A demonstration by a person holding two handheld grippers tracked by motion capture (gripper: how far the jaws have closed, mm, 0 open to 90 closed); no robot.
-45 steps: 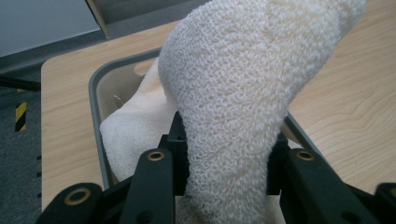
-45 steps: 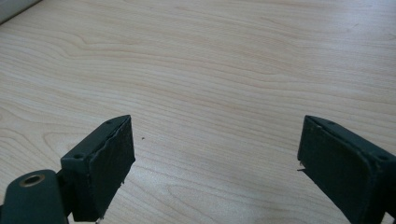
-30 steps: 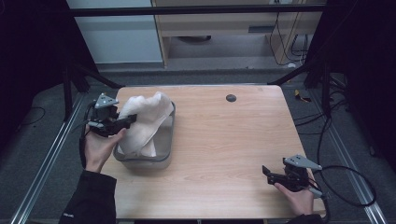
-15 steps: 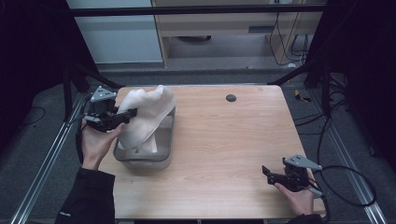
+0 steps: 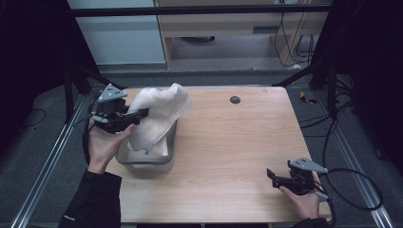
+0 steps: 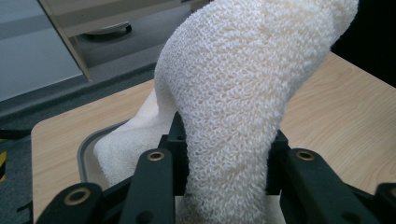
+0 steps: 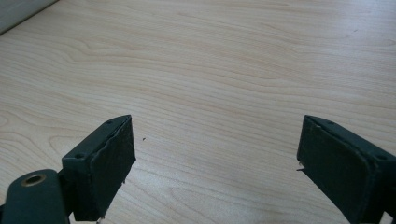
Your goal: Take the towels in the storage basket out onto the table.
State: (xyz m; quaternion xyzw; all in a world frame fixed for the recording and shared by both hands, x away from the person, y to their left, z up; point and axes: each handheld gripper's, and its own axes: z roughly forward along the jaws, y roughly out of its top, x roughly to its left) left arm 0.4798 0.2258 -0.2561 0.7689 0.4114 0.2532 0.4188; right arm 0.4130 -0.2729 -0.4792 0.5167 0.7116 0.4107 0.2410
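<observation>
The left gripper (image 5: 142,113) pinches the white towel (image 5: 159,114) above the grey tub (image 5: 168,156) — soft, light, floppy; the right gripper (image 5: 270,175) rests wide open, holding nothing.

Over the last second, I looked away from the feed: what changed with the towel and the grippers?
The left gripper, shut on the towel, rose and drew it up out of the bin; the lower end still hangs inside. The right gripper stayed open and low over the table at its near right corner. The bin did not move.
</observation>
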